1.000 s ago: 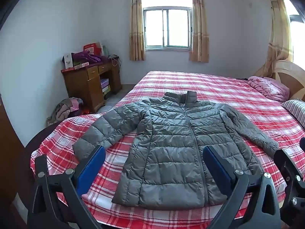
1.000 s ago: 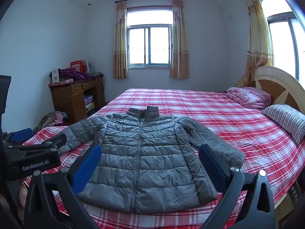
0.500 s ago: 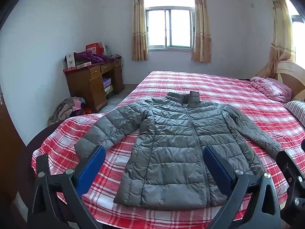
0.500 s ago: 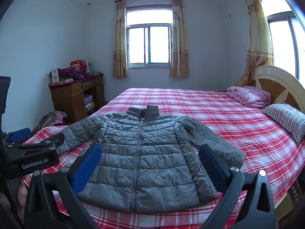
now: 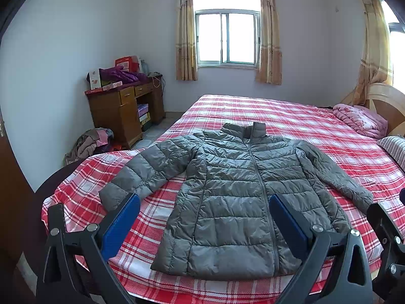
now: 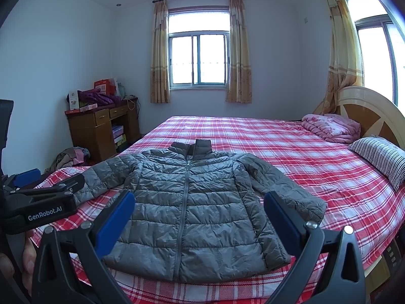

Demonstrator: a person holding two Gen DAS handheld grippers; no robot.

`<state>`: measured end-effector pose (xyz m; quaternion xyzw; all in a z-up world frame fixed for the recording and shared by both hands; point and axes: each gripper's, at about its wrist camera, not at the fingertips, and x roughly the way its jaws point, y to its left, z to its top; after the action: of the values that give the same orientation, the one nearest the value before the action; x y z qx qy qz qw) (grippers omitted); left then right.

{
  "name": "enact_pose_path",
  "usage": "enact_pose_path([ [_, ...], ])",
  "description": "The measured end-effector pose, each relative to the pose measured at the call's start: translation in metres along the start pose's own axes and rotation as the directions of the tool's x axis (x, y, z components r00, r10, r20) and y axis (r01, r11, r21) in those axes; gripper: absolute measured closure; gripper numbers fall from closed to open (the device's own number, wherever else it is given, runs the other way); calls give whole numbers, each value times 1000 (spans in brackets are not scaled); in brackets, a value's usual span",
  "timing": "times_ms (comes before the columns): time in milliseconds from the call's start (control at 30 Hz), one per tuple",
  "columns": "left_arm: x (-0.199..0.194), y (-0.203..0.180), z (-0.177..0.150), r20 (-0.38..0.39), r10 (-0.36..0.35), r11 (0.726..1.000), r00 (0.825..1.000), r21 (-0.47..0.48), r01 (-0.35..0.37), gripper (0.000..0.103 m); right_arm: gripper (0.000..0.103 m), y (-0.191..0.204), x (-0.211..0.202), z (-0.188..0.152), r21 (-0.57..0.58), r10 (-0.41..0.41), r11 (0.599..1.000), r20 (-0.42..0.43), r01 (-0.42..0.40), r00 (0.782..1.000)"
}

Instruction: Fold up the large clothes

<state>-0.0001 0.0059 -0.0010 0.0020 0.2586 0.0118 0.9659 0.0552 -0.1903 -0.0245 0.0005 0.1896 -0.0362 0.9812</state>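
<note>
Red plaid bed (grey jacket flat), curtained window

**Colours and patterns in the bedroom**

The quilted jacket is grey. The bed wears red-and-white plaid. The fingers carry blue pads on black frames. One pillow is black-and-white striped; the folded quilt is pink; the curtains are beige.

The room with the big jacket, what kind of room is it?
It looks like a bedroom in someone's home. A grey puffer jacket lies spread flat on a big bed with a red plaid sheet, a striped pillow sits by the headboard, and a wooden desk stands against the wall.
</note>
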Motion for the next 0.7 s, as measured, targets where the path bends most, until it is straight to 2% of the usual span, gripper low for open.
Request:
enact_pose_path([
  [700, 3, 5, 3, -4, 4, 1000, 1000, -13, -4, 1, 0, 0, 2, 0, 4, 0, 1000, 0, 0, 1000],
])
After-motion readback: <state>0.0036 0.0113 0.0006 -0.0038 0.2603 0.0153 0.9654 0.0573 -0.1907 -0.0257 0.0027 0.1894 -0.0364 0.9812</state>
